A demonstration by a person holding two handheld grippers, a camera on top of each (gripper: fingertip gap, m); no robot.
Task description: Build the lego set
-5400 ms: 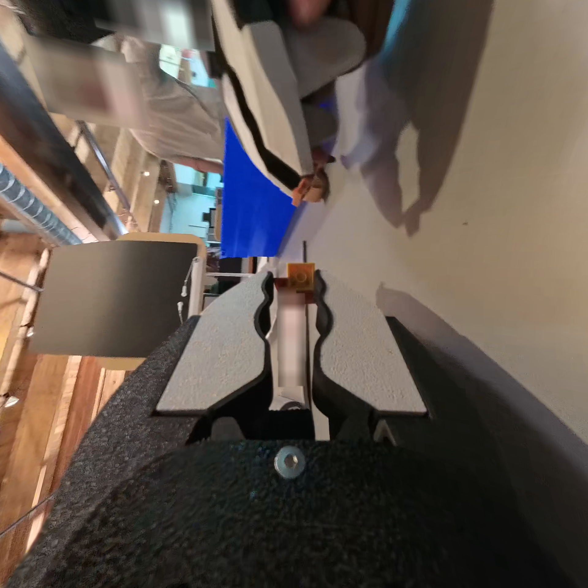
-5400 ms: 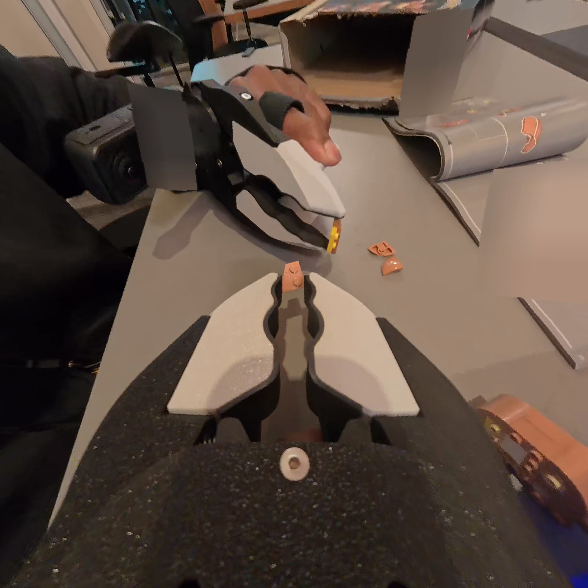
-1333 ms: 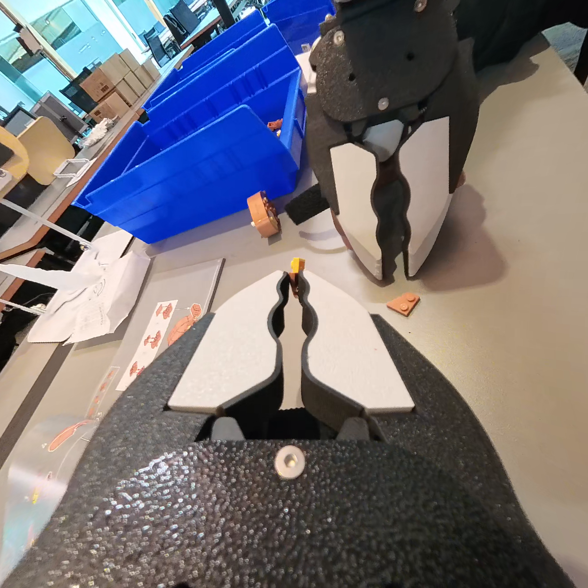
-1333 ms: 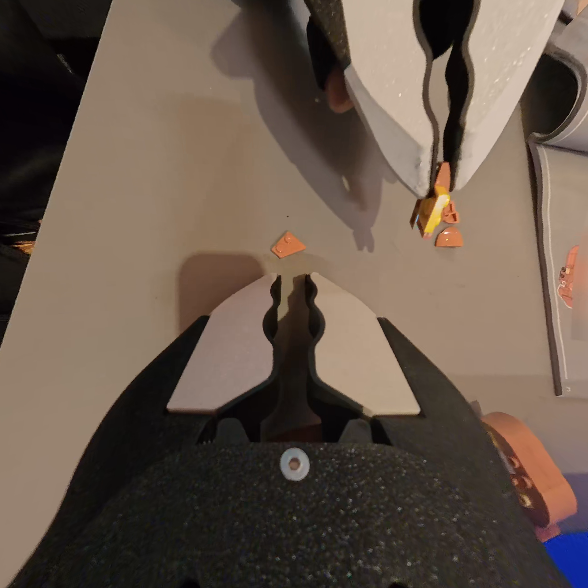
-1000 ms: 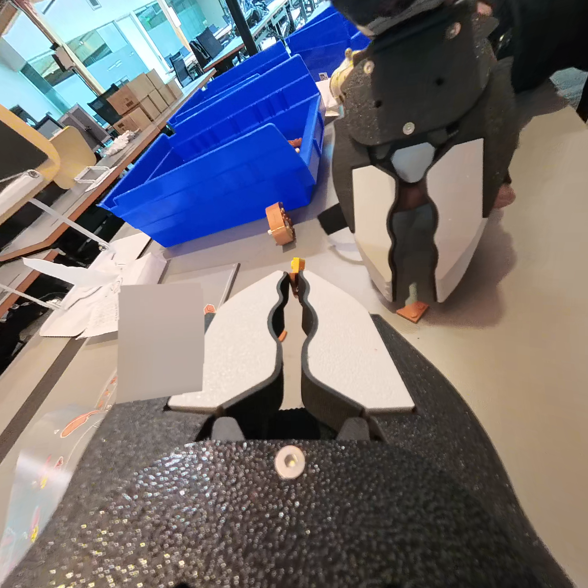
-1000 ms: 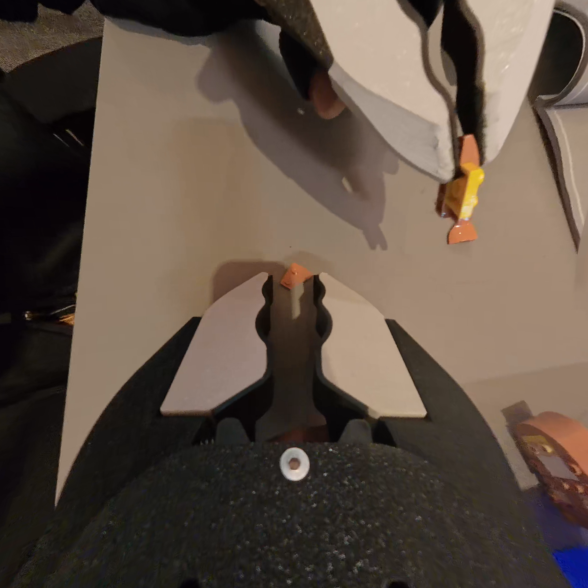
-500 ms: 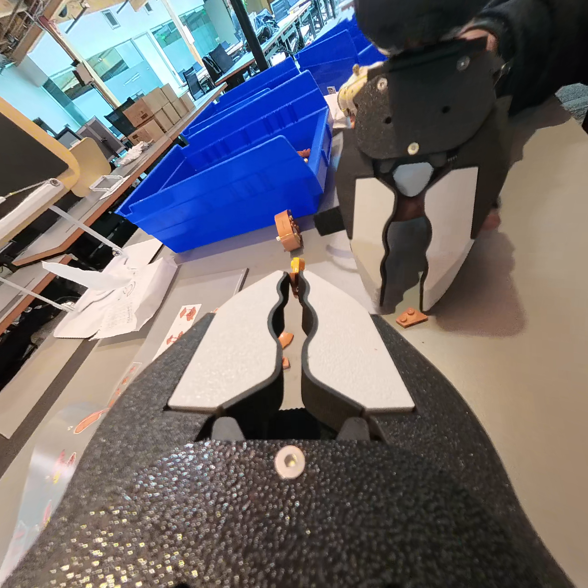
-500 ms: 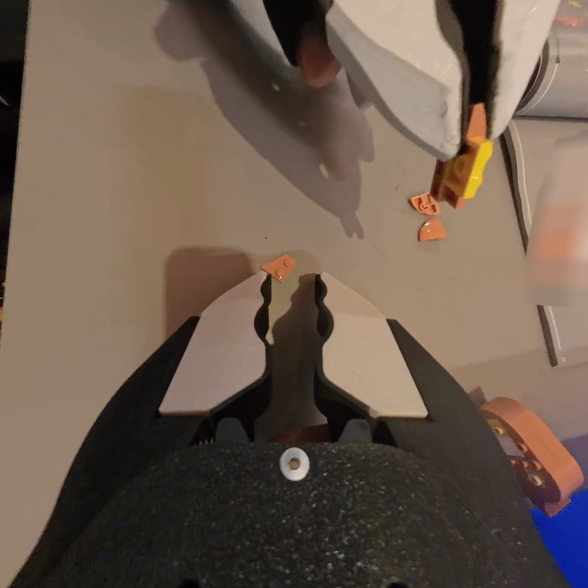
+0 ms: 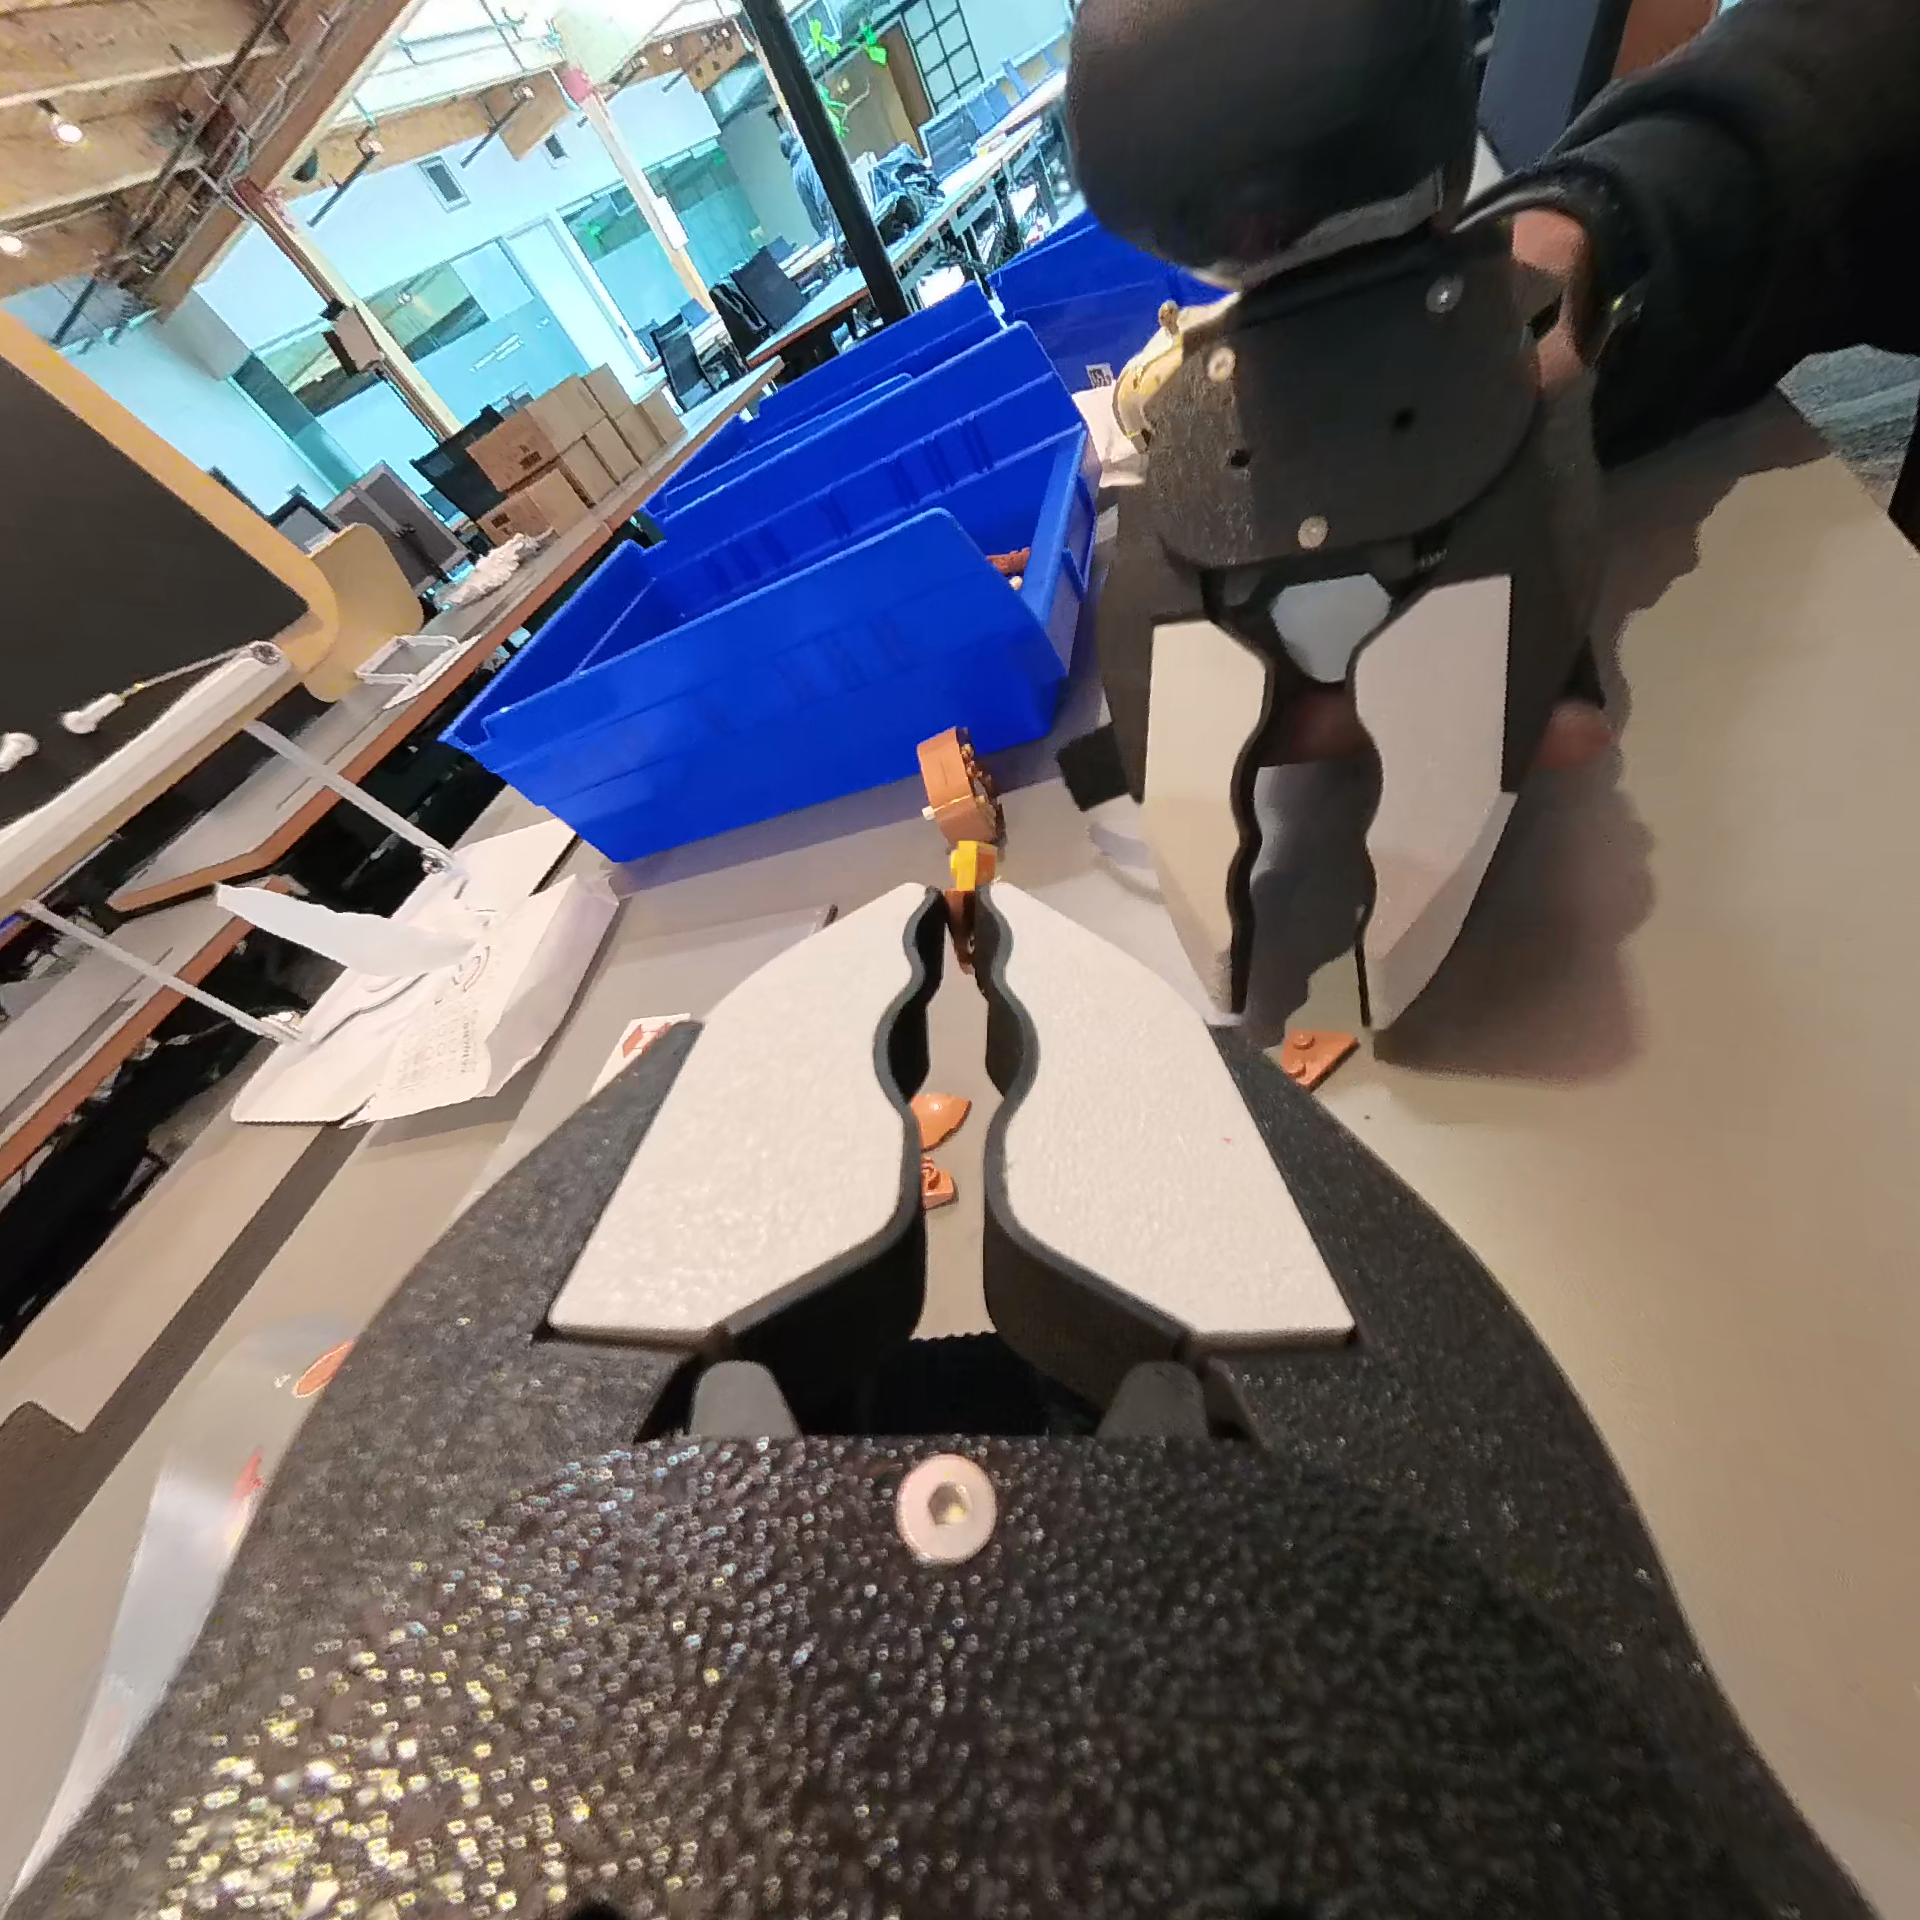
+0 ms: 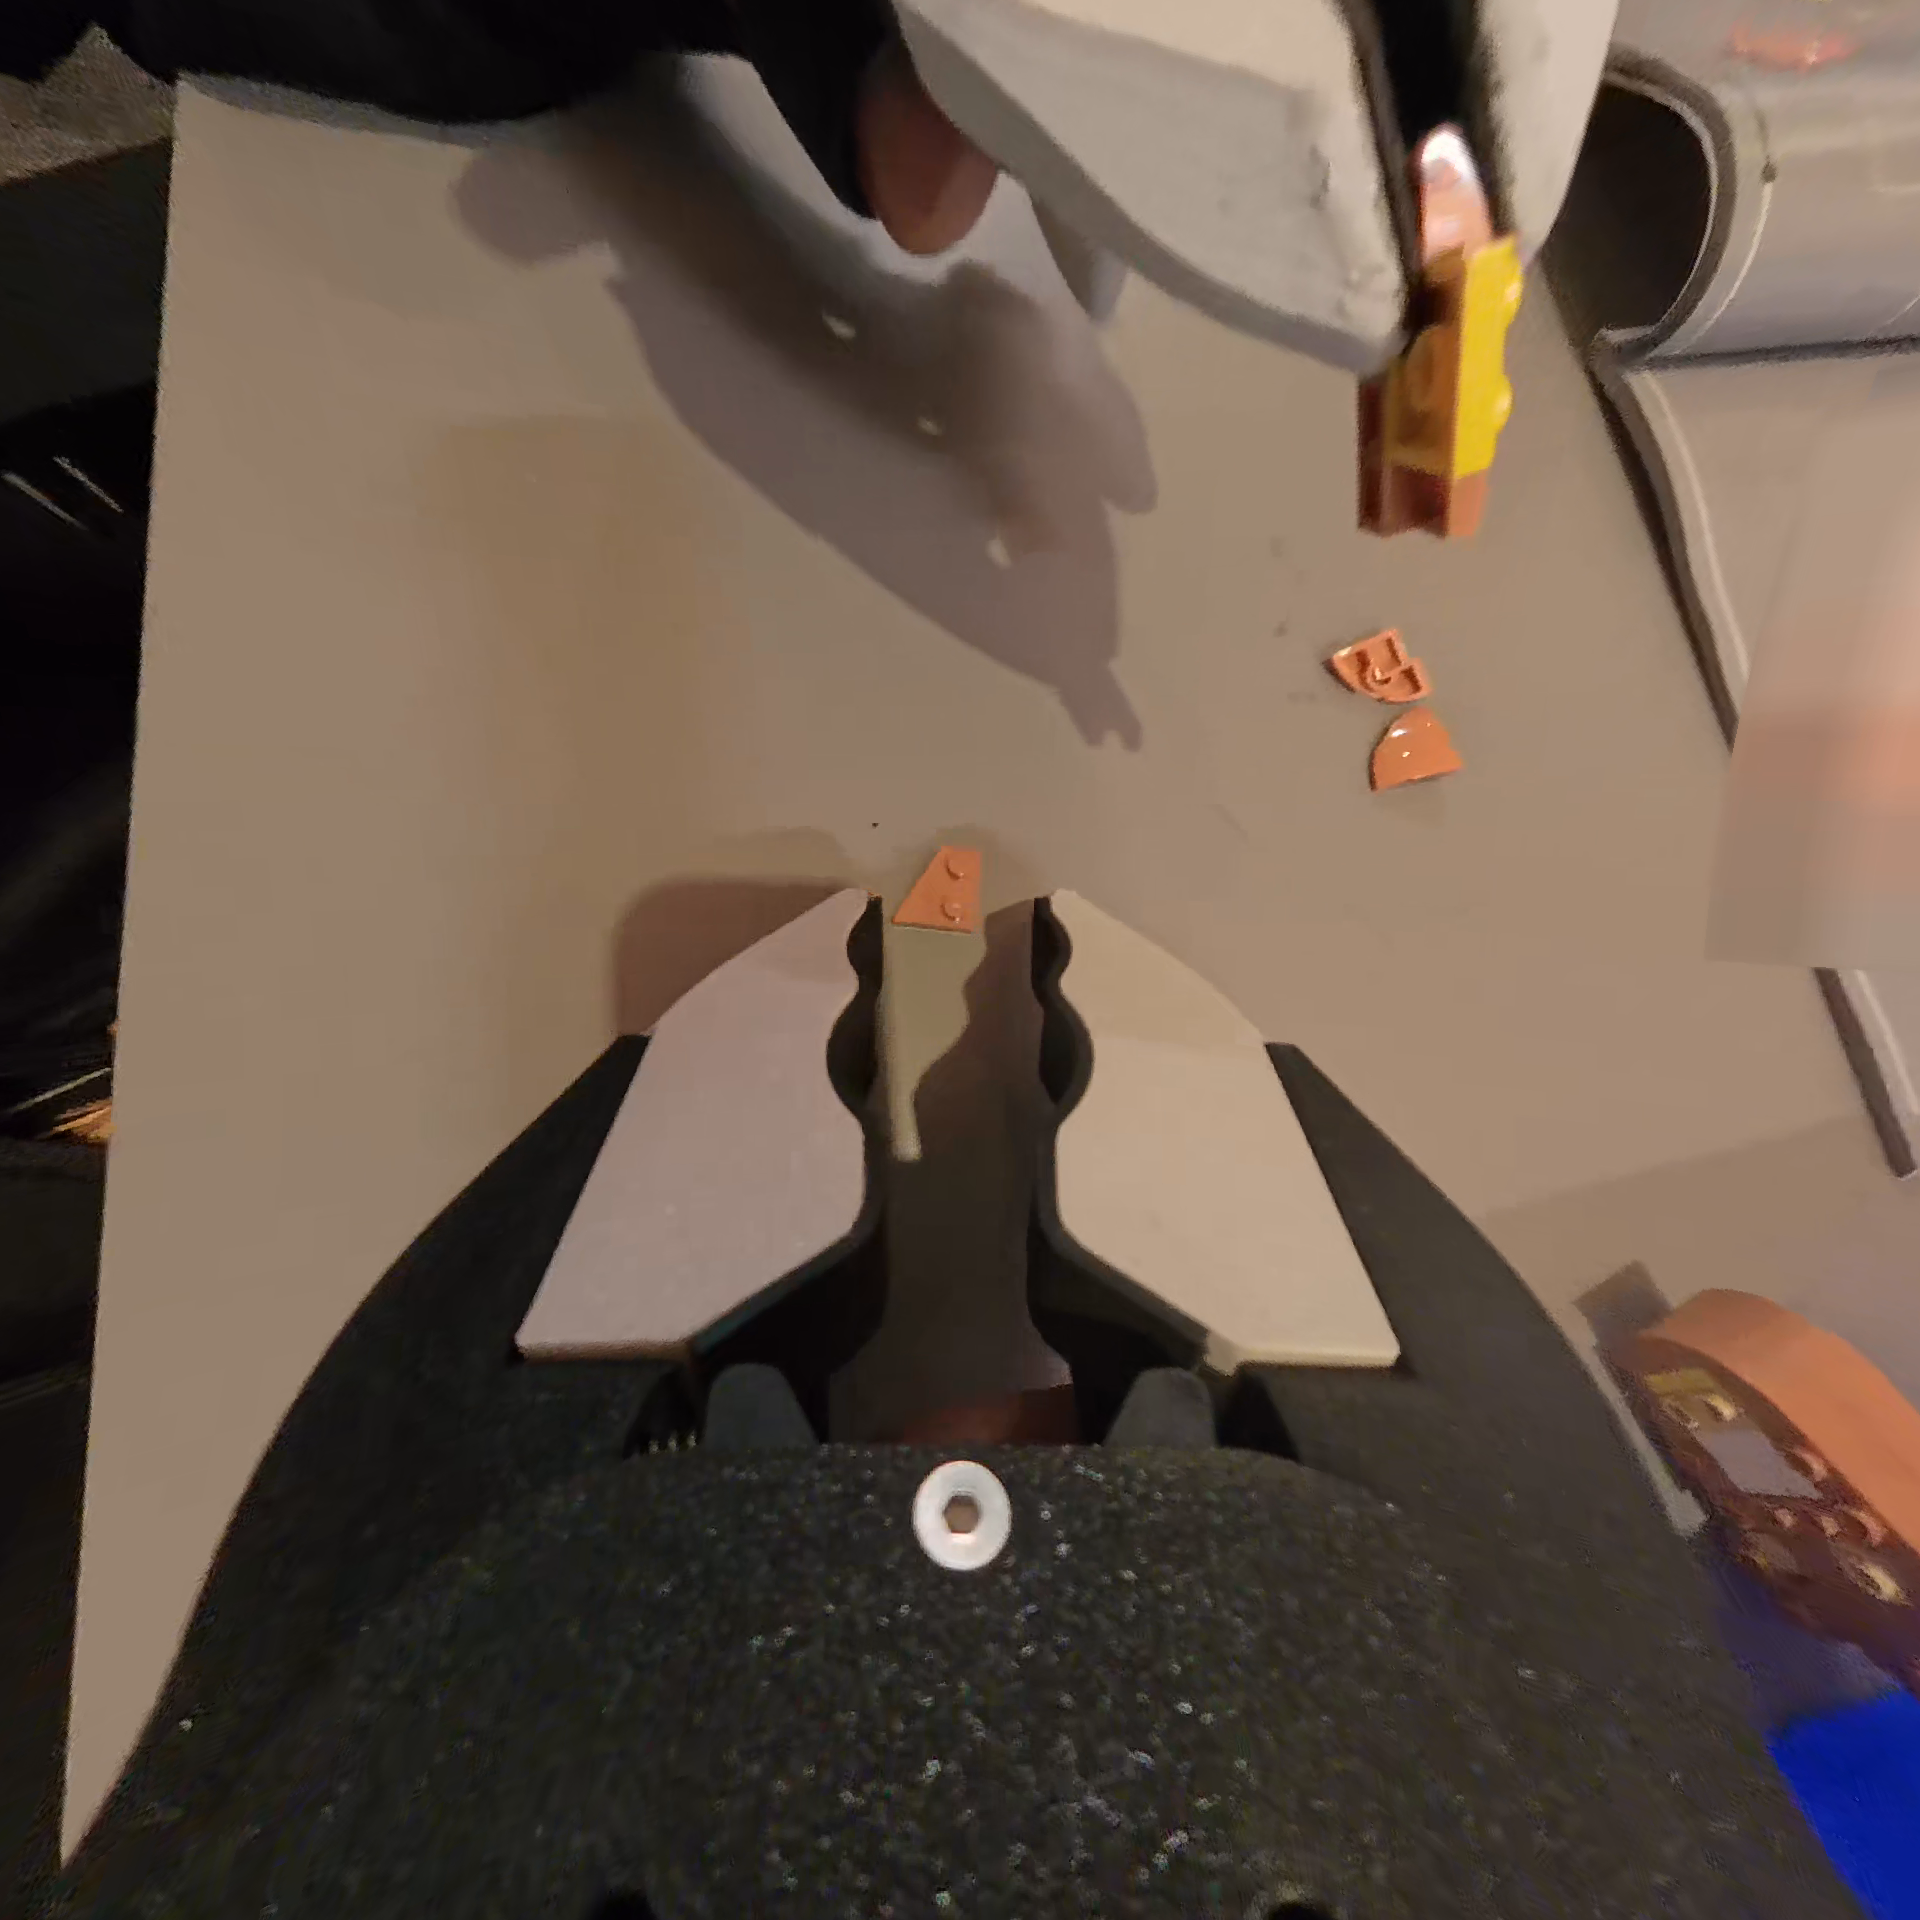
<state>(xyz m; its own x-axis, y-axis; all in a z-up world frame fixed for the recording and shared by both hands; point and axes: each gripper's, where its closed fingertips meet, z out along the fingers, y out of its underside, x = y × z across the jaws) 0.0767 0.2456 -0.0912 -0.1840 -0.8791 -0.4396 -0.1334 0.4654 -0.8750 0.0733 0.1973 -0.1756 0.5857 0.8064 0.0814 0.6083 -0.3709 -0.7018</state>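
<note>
Blue bin (image 9: 790,665) holds brown pieces; left claw (image 9: 964,914) grips brown-yellow brick assembly (image 10: 1439,384); right claw (image 10: 951,904) open over wedge plate (image 10: 940,888).

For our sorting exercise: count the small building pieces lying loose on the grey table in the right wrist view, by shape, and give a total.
Wedge plate with studs: 1
Rounded pieces, one lying upside down: 2
Total: 3

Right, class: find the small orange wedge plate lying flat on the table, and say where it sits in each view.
Left wrist view: wedge plate at centre right, on the table under the right gripper, whose jaws stand open above it.
Right wrist view: wedge plate at centre, just ahead of the open jaws.
Shared landmark: the yellow and brown brick piece in the left gripper.
</note>
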